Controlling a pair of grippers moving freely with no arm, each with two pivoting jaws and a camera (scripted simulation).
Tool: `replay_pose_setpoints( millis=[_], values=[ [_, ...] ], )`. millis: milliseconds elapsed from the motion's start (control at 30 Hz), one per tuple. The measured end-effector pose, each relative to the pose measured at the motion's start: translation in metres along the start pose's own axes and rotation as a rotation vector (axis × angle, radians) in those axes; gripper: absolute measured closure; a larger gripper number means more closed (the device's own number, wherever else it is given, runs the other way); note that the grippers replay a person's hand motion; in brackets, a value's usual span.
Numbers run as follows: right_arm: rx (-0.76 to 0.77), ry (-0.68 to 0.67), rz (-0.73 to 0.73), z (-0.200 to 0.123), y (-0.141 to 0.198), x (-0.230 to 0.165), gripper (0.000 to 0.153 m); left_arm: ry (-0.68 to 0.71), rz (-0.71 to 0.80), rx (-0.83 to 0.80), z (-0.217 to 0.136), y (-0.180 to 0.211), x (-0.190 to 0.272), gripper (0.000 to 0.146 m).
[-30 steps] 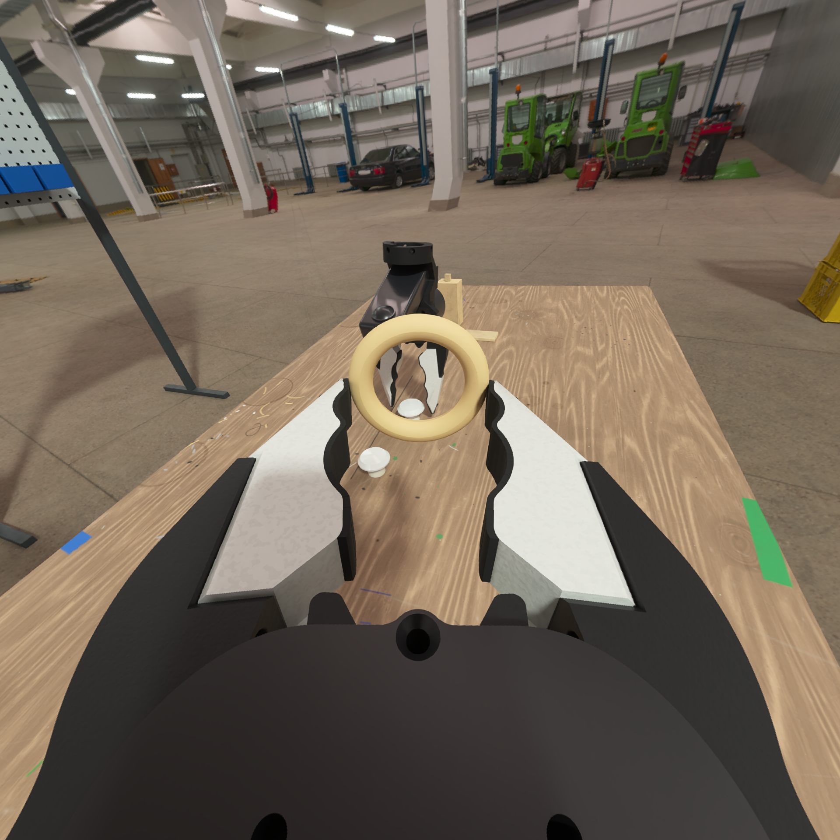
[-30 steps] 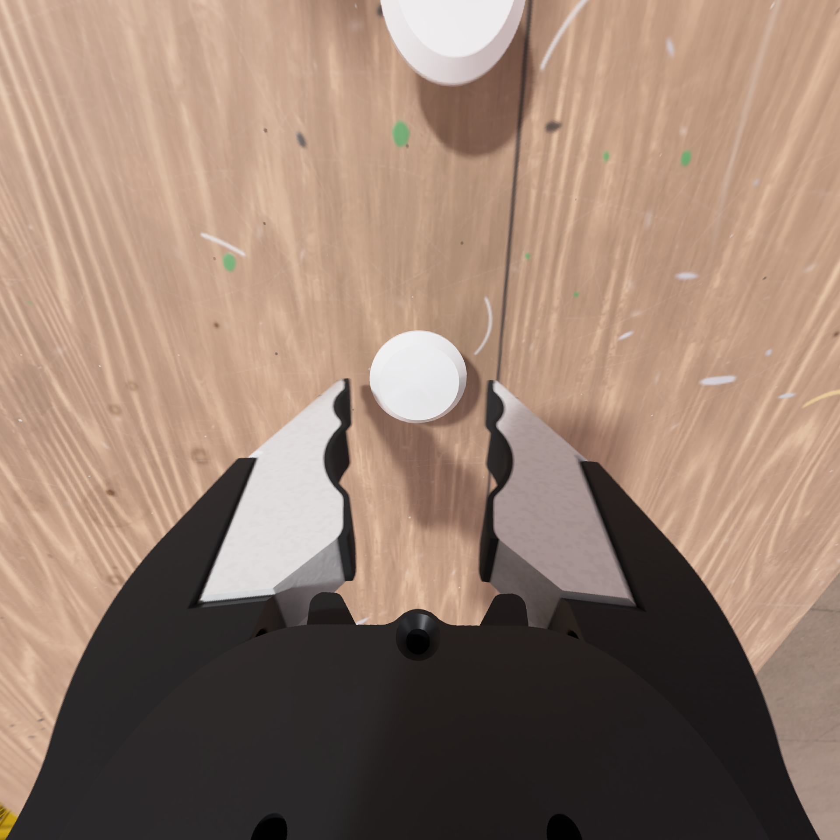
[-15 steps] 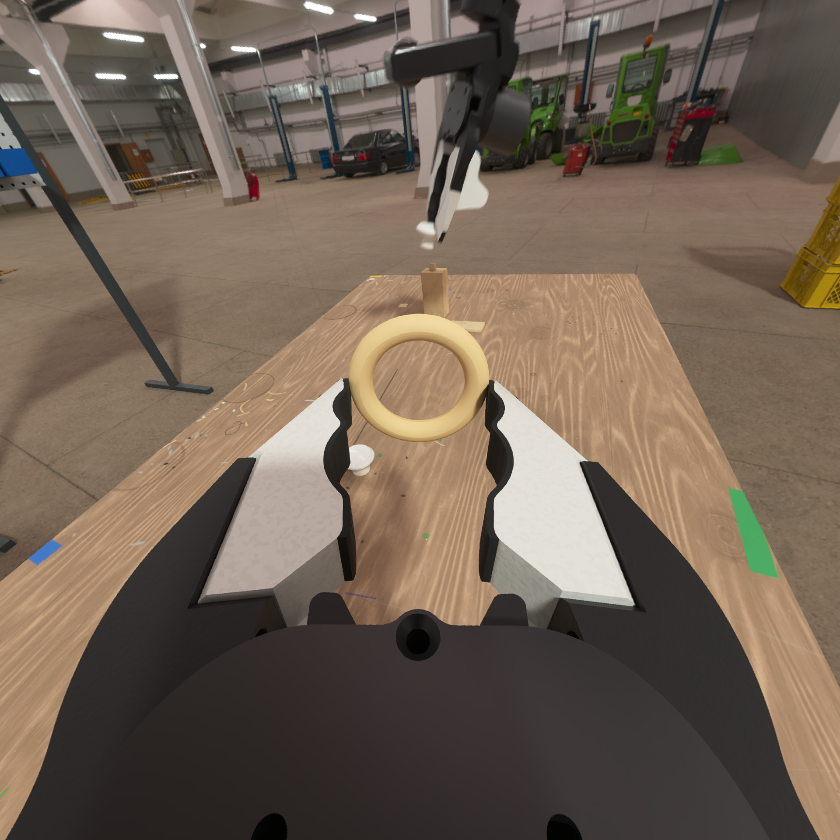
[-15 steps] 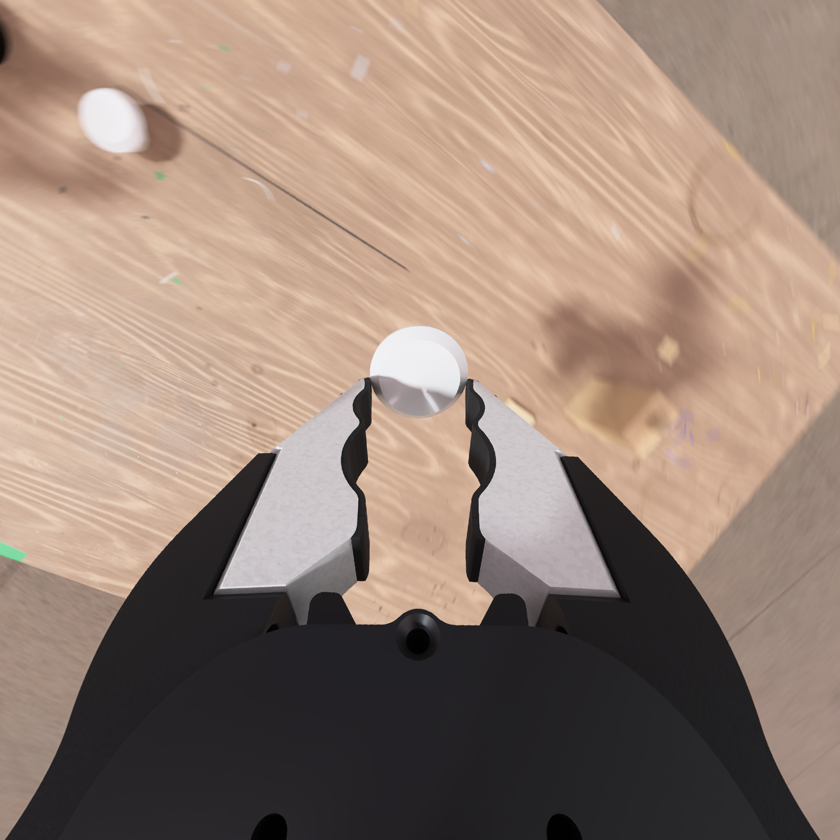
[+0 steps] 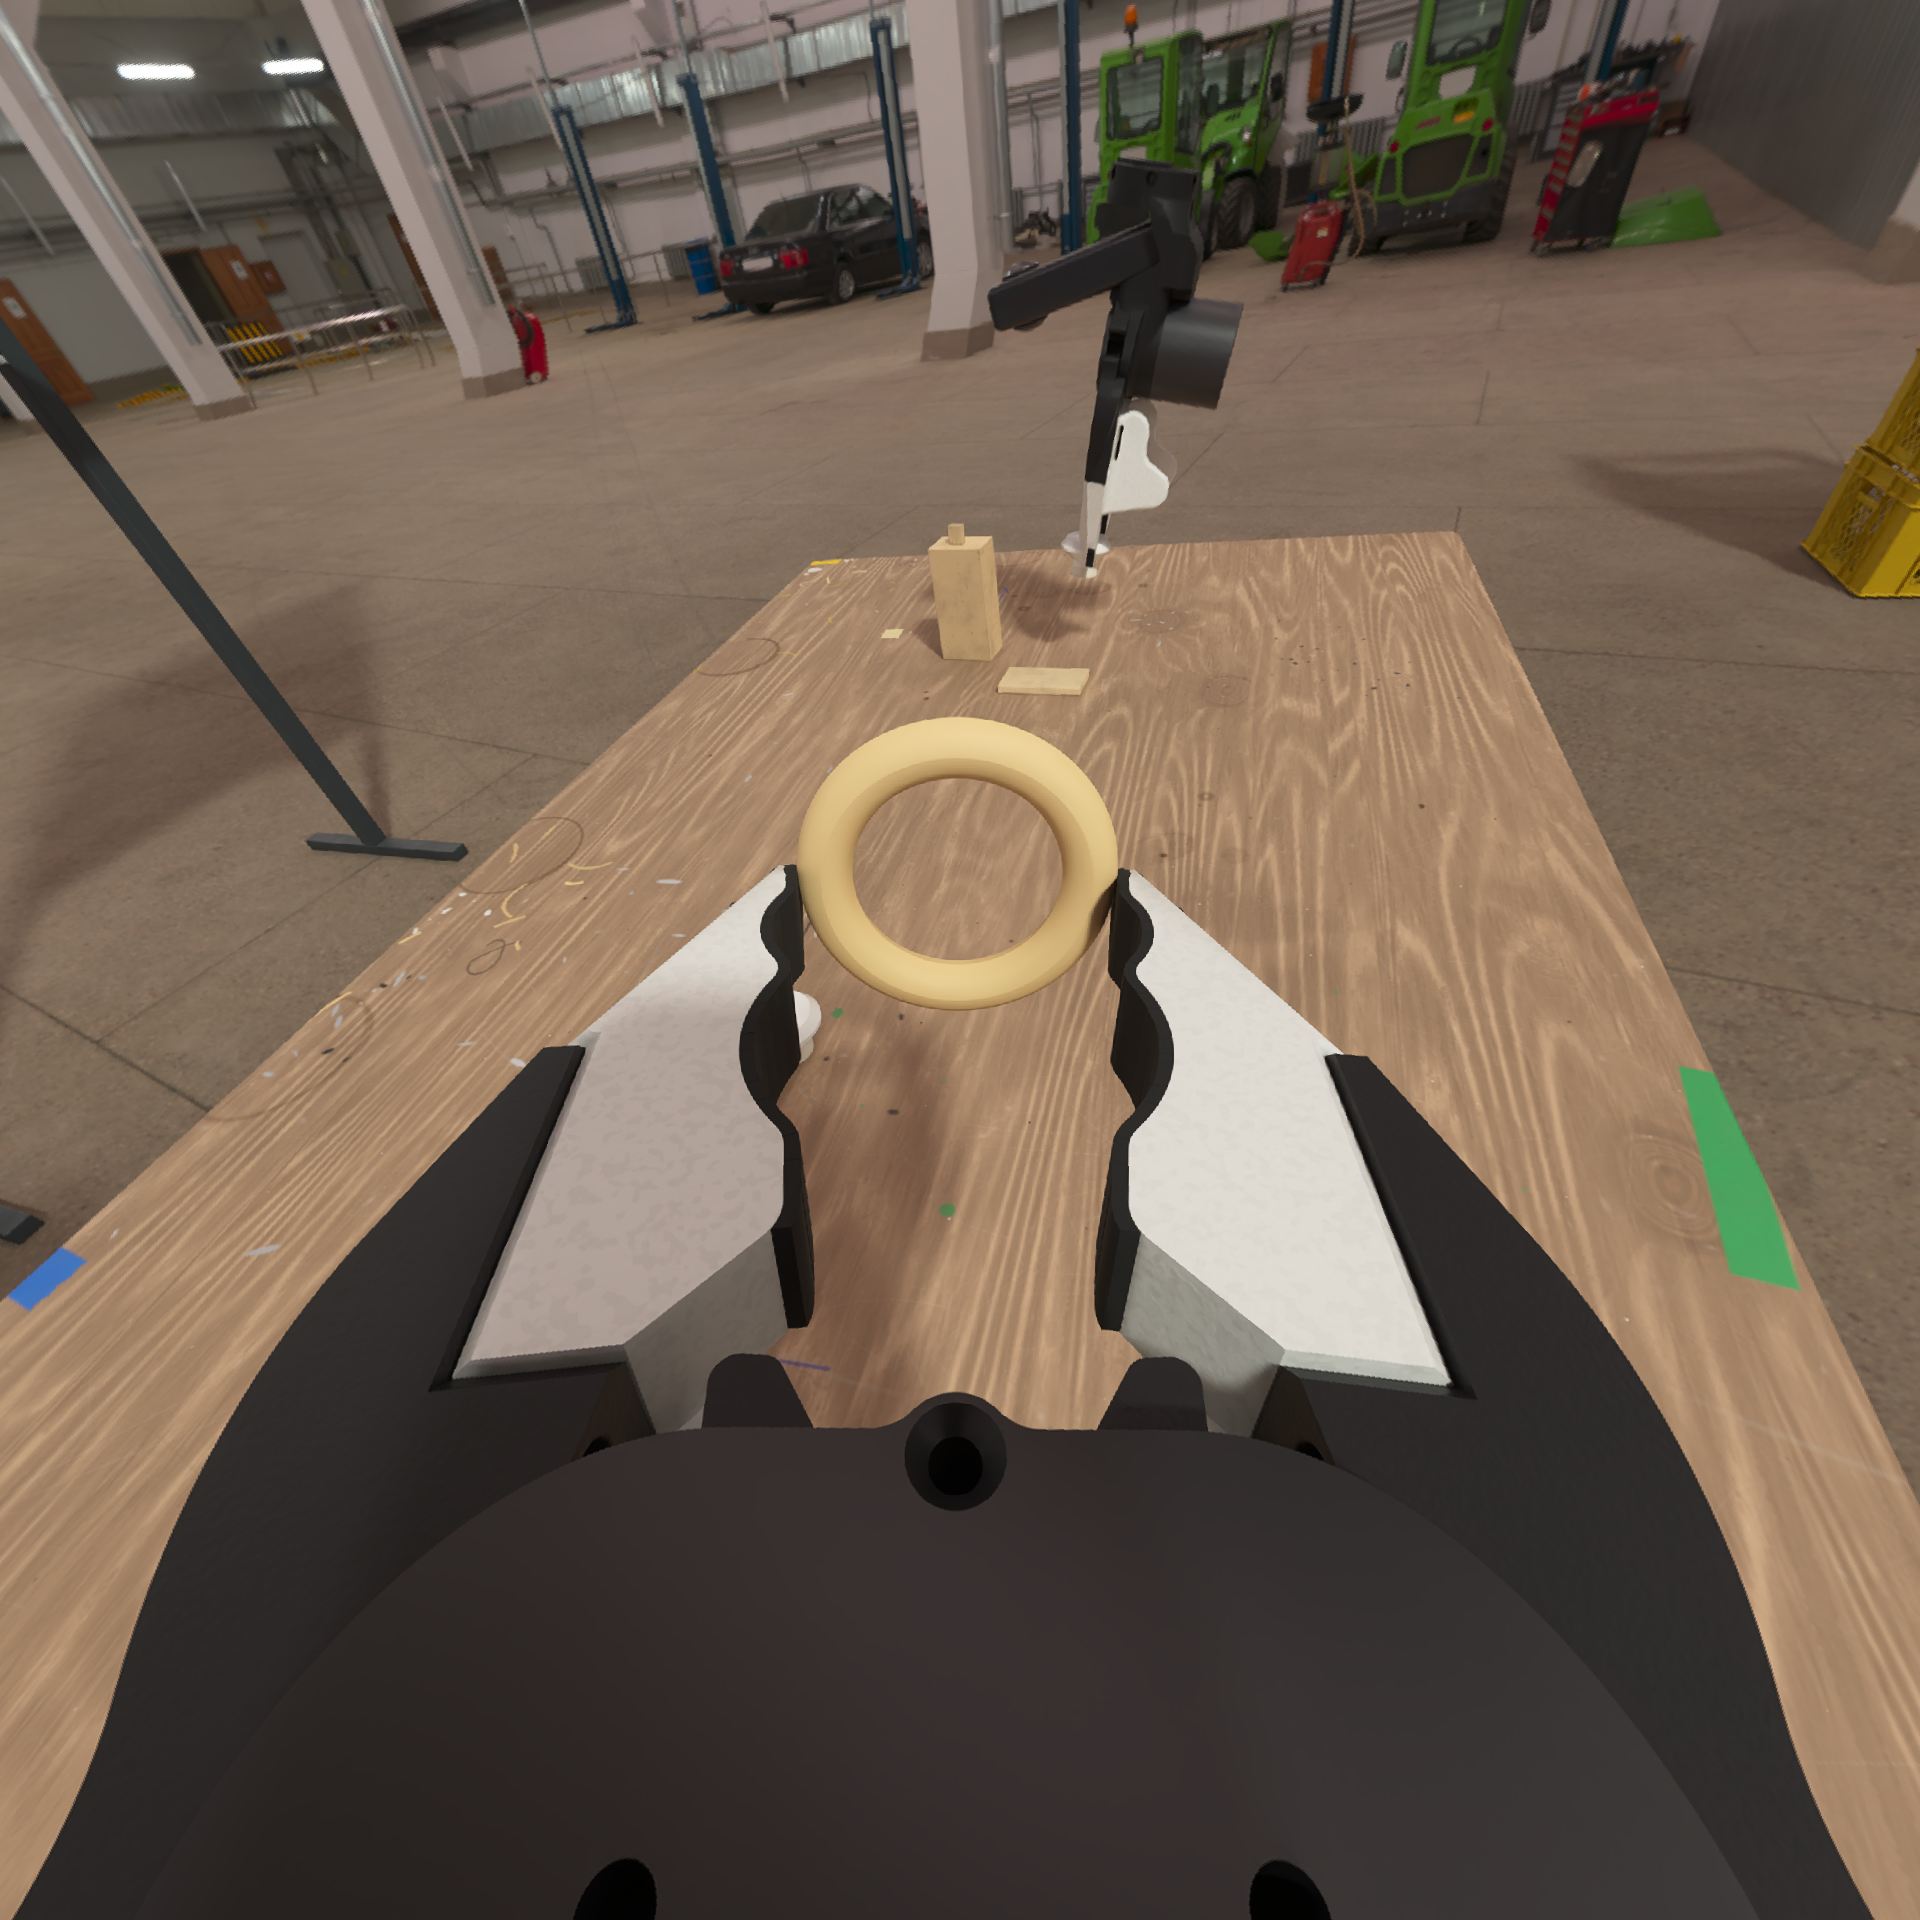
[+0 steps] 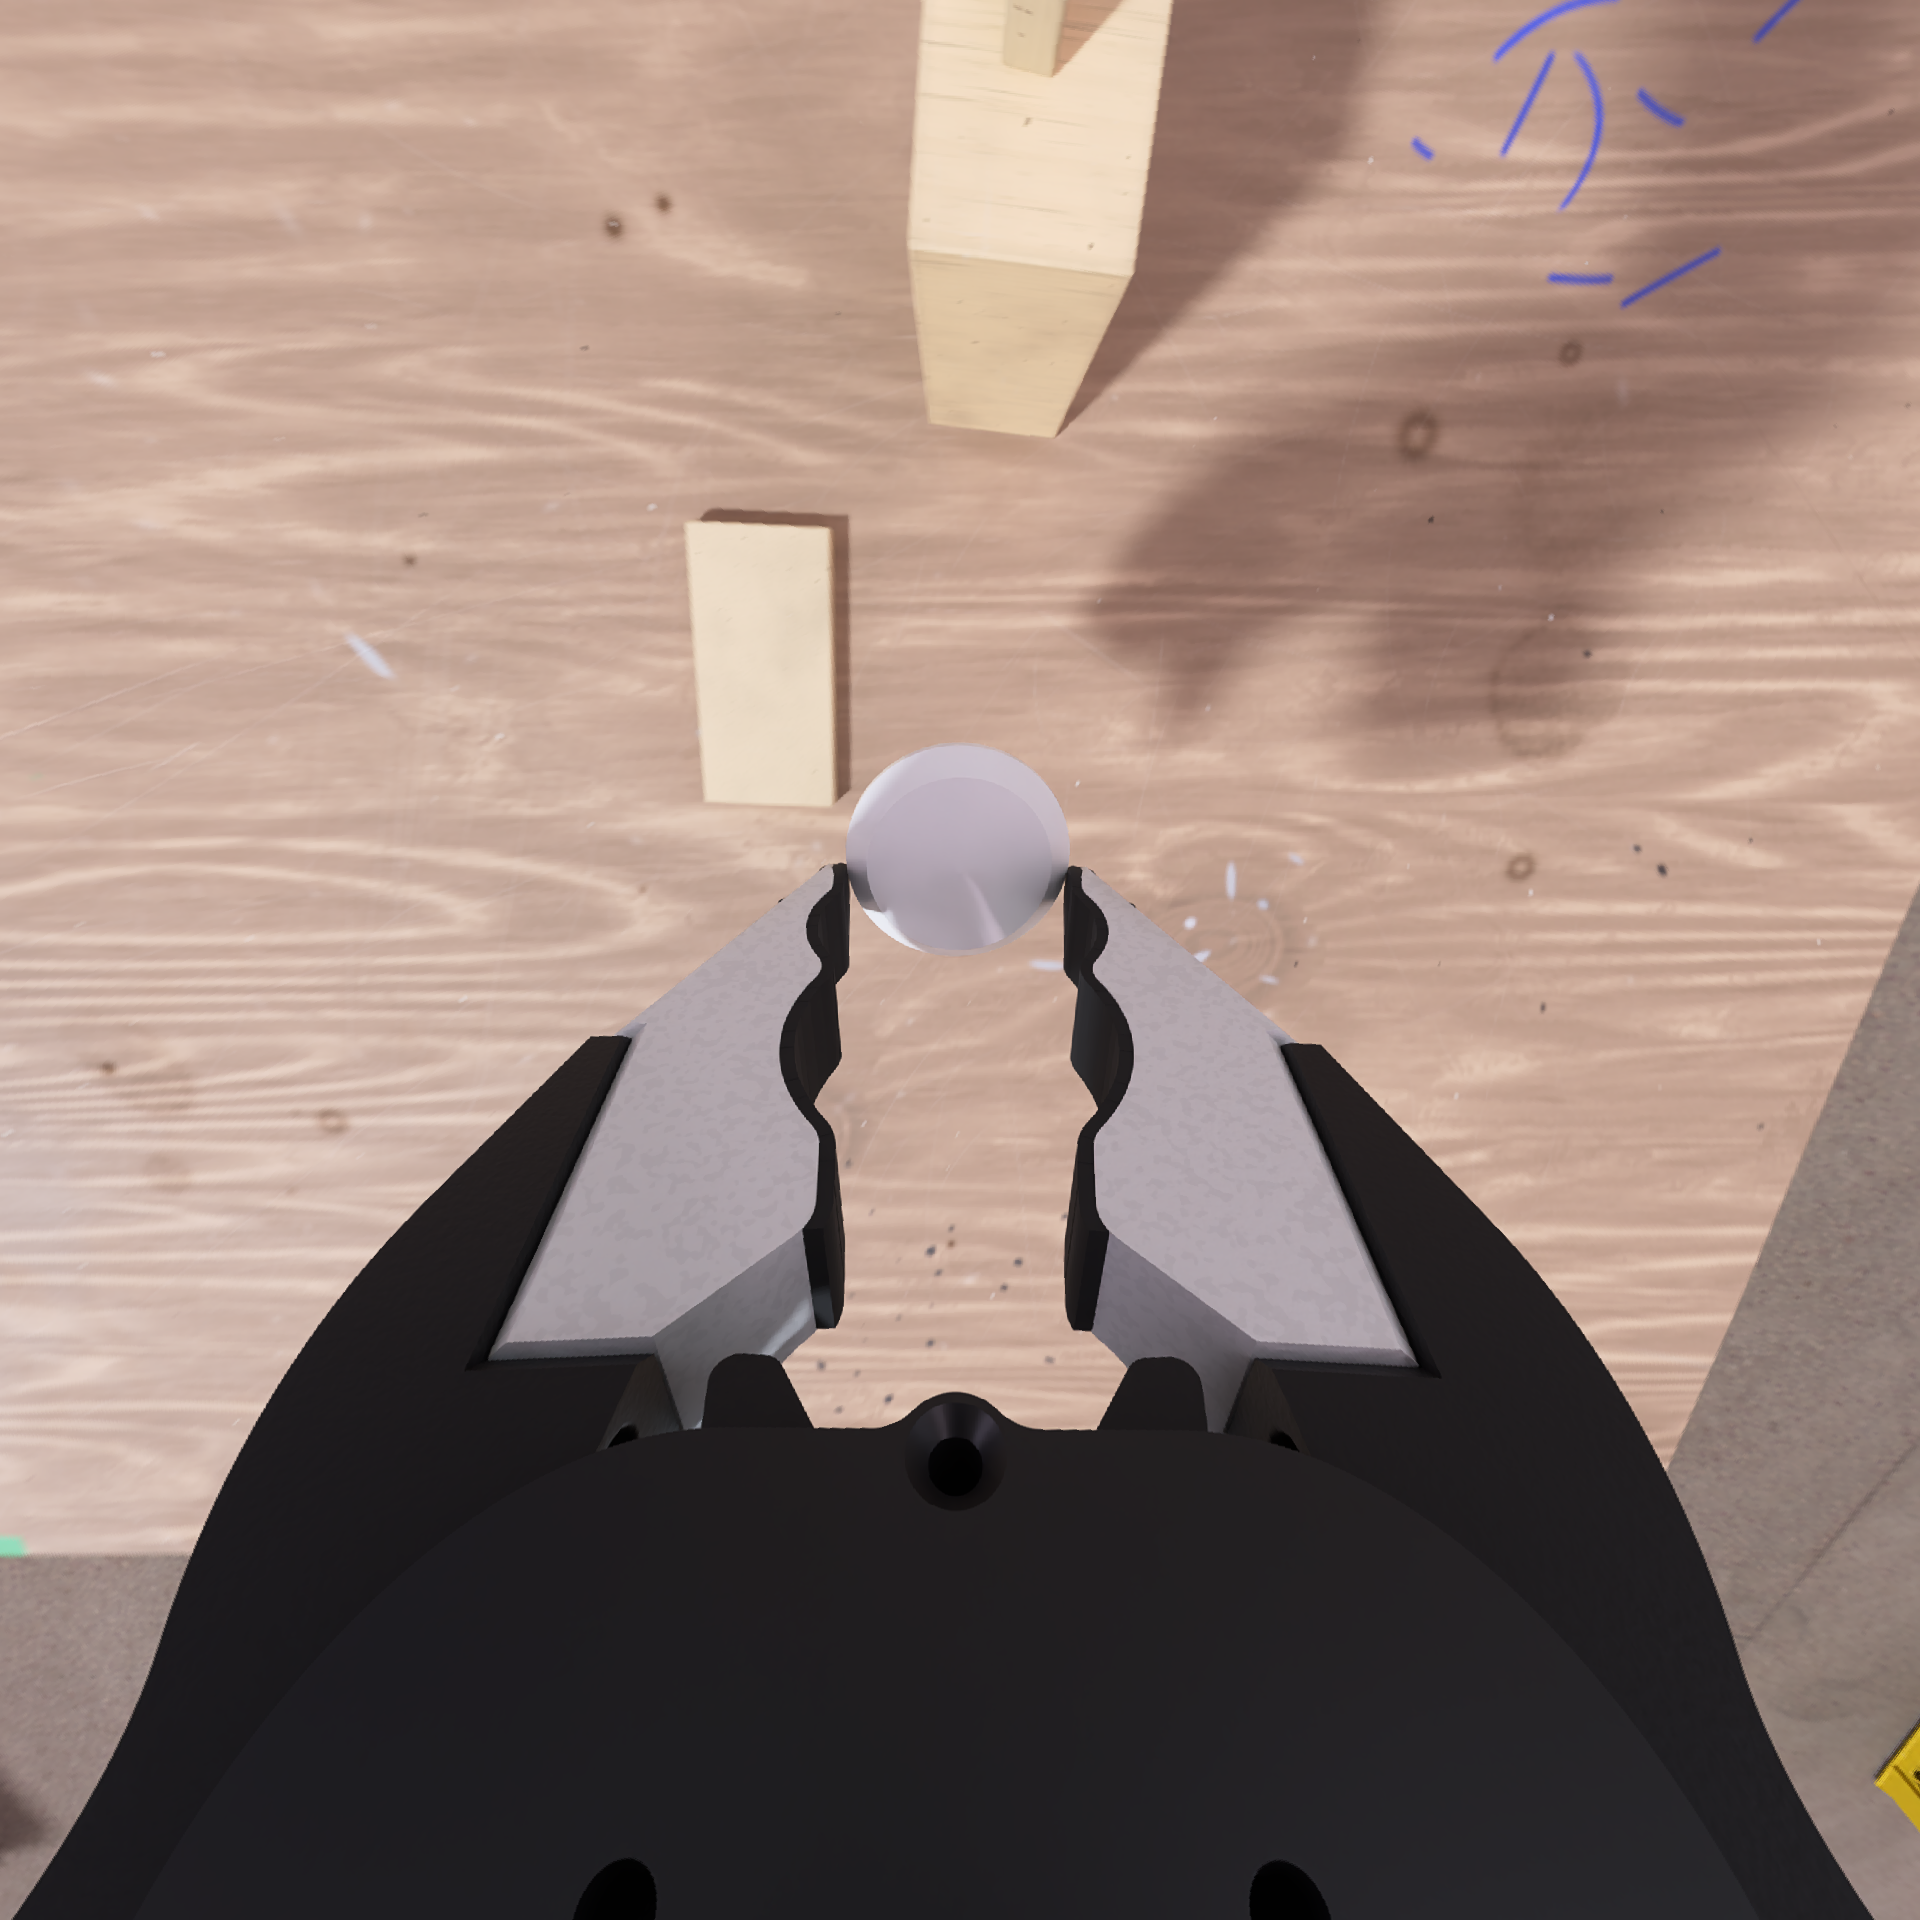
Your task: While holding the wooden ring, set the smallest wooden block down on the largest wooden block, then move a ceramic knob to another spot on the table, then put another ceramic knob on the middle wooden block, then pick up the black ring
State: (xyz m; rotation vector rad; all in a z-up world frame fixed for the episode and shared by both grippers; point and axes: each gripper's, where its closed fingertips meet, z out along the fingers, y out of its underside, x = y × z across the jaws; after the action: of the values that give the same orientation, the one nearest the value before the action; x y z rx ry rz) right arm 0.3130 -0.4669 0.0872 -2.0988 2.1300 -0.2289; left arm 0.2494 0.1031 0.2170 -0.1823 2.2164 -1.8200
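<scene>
Fingertips of my right gripper (image 6: 956, 883) pinch a ceramic knob (image 6: 956, 847), head facing the camera; my left gripper (image 5: 956, 914) clamps the wooden ring (image 5: 956, 862), hole facing me.

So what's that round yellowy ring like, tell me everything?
The wooden ring is a smooth, pale yellow doughnut shape with a big round hole; the table shows through it. It looks like plain light wood, unmarked. It stands nearly upright, facing the camera, leaning slightly. The left gripper pinches it by its two sides at the fingertips. It hangs in the air above the table, touching nothing else.
</scene>
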Motion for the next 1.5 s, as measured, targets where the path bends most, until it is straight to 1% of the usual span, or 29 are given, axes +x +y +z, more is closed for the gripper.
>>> replay_pose_setpoints(
  millis=[167,367,667,867,900,933,1000,1100,1200,1300,1400,1500],
  values=[
    [-0.031,0.03,-0.015,0.033,-0.007,0.015,0.111,0.005,-0.016,-0.021,0.007,0.008,-0.005,0.087],
    [-0.073,0.02,-0.03,0.056,-0.009,0.015,0.111,0.018,-0.037,-0.033,0.013,0.014,-0.009,0.087],
    [-0.089,0.022,-0.042,0.072,-0.008,0.013,0.111,0.026,-0.049,-0.05,0.018,0.02,-0.011,0.087],
    [-0.005,0.021,-0.081,0.07,-0.014,0.013,0.111,0.028,-0.042,-0.05,0.017,0.018,-0.008,0.087],
    [0.011,0.014,-0.087,0.067,-0.015,0.012,0.093,0.029,-0.041,-0.048,0.017,0.018,-0.007,0.087],
    [0.025,0.009,-0.092,0.063,-0.016,0.011,0.071,0.03,-0.039,-0.047,0.017,0.017,-0.006,0.087],
    [0.043,0.005,-0.103,0.053,-0.015,0.008,0.055,0.031,-0.033,-0.044,0.016,0.015,-0.004,0.087],
    [0.063,0.057,-0.135,0.024,-0.014,0.005,0.04,0.029,-0.022,-0.035,0.012,0.011,-0.002,0.087],
    [0.117,0.093,-0.165,-0.021,-0.019,-0.007,0.031,0.015,-0.01,-0.028,0.006,0.006,-0.002,0.087],
    [0.191,0.117,-0.262,-0.072,-0.032,-0.039,0.028,-0.008,-0.007,-0.016,-0.003,0.001,-0.005,0.087],
    [0.242,0.095,-0.447,-0.105,-0.049,-0.098,0.03,-0.033,-0.011,0.003,-0.014,-0.004,-0.008,0.087],
    [0.253,0.067,-0.686,-0.111,-0.063,-0.172,0.033,-0.055,-0.009,0.021,-0.026,-0.009,-0.011,0.087]
  ],
)
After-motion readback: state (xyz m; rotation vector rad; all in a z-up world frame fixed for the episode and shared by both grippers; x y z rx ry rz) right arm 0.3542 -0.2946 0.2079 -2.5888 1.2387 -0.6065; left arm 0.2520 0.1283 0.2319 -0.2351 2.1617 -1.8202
